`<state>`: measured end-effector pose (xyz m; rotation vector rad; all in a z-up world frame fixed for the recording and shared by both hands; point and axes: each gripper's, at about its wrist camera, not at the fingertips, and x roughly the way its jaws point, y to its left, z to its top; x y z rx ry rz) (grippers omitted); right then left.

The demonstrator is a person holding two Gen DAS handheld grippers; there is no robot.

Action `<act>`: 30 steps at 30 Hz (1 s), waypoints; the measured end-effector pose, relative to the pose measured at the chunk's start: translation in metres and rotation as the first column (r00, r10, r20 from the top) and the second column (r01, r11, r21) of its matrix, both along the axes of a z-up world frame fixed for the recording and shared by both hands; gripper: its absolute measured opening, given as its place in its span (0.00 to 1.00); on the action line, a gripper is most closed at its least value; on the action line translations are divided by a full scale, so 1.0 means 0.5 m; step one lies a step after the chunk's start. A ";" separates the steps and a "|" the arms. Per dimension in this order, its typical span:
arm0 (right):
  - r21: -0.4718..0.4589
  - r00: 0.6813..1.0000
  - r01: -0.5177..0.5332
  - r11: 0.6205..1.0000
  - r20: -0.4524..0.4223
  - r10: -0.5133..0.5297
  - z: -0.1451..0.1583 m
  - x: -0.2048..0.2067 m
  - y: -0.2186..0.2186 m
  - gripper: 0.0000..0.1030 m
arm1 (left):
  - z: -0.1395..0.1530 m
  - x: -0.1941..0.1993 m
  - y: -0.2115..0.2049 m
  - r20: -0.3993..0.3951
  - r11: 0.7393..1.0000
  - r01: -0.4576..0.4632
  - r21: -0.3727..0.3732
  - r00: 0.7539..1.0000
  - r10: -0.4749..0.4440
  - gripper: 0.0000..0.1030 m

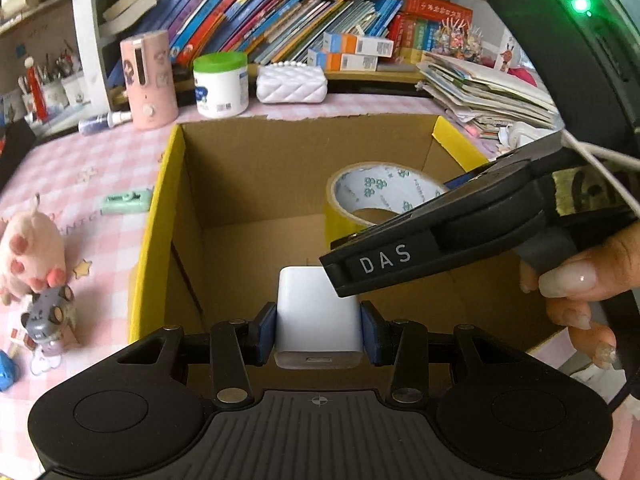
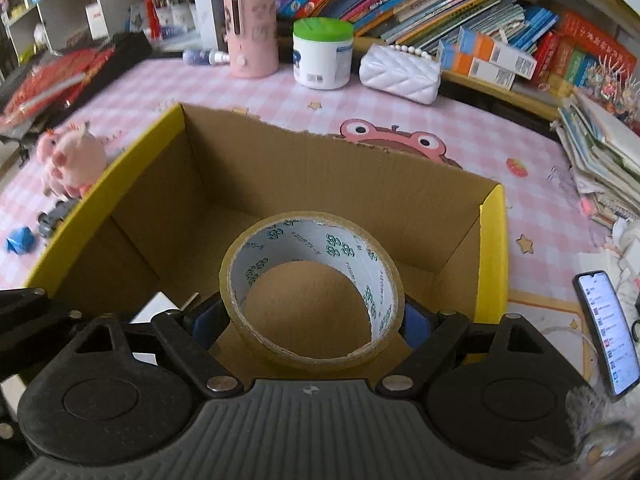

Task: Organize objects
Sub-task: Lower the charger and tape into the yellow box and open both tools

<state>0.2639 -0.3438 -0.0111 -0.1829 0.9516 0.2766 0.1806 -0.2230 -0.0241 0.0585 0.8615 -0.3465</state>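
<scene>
a white charger block [image 1: 318, 316] is clamped between the blue pads of the left gripper [image 1: 319, 330], held over the open cardboard box [image 1: 256, 168] on the pink checked table [image 1: 80, 184]. a roll of tan tape [image 2: 312, 288] is gripped at its sides by the right gripper [image 2: 310, 320], also inside the box. a pink plush toy [image 2: 70, 156] is seen on the table beside the box.

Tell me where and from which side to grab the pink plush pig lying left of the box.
Grip the pink plush pig across its round body, coming from above with the fingers either side. It lies on the tablecloth beside the box's yellow wall, with a small grey toy touching it, so a low sideways approach looks crowded. Both grippers are full now.
</scene>
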 end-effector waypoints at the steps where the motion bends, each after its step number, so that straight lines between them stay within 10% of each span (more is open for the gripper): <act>1: -0.017 1.000 -0.008 1.000 -0.003 0.008 -0.003 0.003 0.003 0.84 | -0.001 0.003 0.000 -0.005 1.000 -0.002 -0.003 1.000 0.002 0.40; 19: -0.044 0.998 -0.052 0.998 -0.021 0.051 -0.013 0.021 0.019 0.84 | -0.011 0.011 0.004 -0.019 1.000 -0.003 -0.019 1.000 0.003 0.41; 30: 0.009 0.997 0.028 1.000 0.078 -0.028 0.039 -0.012 0.002 0.87 | 0.026 -0.028 0.007 0.092 0.999 0.040 -0.035 0.995 -0.037 0.64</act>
